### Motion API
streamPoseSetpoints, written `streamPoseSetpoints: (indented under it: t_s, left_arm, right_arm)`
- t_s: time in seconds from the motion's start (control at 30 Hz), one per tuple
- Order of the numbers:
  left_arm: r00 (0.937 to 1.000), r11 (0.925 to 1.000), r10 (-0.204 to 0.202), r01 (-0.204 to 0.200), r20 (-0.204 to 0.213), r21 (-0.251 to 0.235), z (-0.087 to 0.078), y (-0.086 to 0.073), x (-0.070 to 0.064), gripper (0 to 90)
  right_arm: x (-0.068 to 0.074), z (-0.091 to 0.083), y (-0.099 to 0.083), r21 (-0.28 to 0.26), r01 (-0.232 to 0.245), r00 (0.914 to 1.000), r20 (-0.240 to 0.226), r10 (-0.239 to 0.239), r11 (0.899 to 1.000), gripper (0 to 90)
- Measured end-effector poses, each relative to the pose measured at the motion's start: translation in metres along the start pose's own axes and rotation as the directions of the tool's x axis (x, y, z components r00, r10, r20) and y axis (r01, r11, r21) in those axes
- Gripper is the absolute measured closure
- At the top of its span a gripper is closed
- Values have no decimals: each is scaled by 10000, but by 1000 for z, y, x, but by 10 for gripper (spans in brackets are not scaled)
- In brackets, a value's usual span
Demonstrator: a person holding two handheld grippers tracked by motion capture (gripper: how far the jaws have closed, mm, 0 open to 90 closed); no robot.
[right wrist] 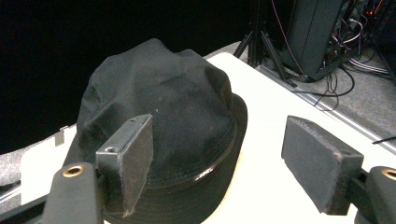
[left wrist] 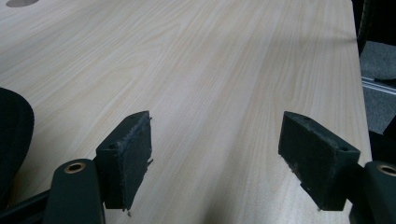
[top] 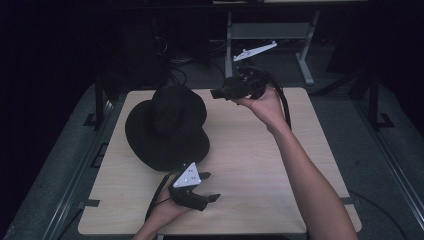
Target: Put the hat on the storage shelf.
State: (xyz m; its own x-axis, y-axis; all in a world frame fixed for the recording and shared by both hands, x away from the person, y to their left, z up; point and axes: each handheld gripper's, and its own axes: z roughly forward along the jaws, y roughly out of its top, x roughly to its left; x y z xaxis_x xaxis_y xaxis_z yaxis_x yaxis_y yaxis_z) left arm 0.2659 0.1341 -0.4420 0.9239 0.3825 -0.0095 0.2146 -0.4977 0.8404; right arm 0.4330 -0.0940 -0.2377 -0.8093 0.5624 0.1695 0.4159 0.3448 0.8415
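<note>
— Looking from my place beside the light wooden rectangular table (top: 250, 165), I count one black fabric hat with a round brim (top: 167, 127) on it. Where exactly does it lie for you?

— It lies on the left half of the table, toward the far side. Its brim comes very close to the left edge, and the crown stands up in the middle, a little dented. The right half of the table is bare wood, so there is much open room between the hat and the right edge.

— And the grippers, how many do you count?

— Two, one in each hand. The left black hand-held gripper with the grey three-cornered plate (top: 210, 186) hangs low over the near side of the table, just beside the near brim of the hat but apart from it. In the left gripper view its jaws stand wide apart, with bare wood between them and a piece of the brim at the left border.

— The right black hand-held gripper (top: 216, 93)?

— It is lifted above the far edge of the table, near the middle, pointing left toward the hat, close to the crown but not touching. In the right gripper view its jaws are also wide, holding nothing, and the hat (right wrist: 159, 121) sits before them.
</note>
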Motion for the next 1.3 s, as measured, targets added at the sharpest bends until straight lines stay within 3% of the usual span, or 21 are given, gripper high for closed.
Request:
streamPoseSetpoints:
  t_s: [0.63, 1.3]
  left_arm:
    - [10000, 10000, -39, 39, -71, 73, 0, -1, 1, 251]
    - [9998, 10000, 10, -8, -217, 96, -1, -2, 3, 252]
  right_arm:
    - [-10, -22, -32, 88, -151, 9998, 135, 150, 9998, 223]
    - [-25, -38, -75, 353, -646, 9976, 287, 636, 9973, 206]
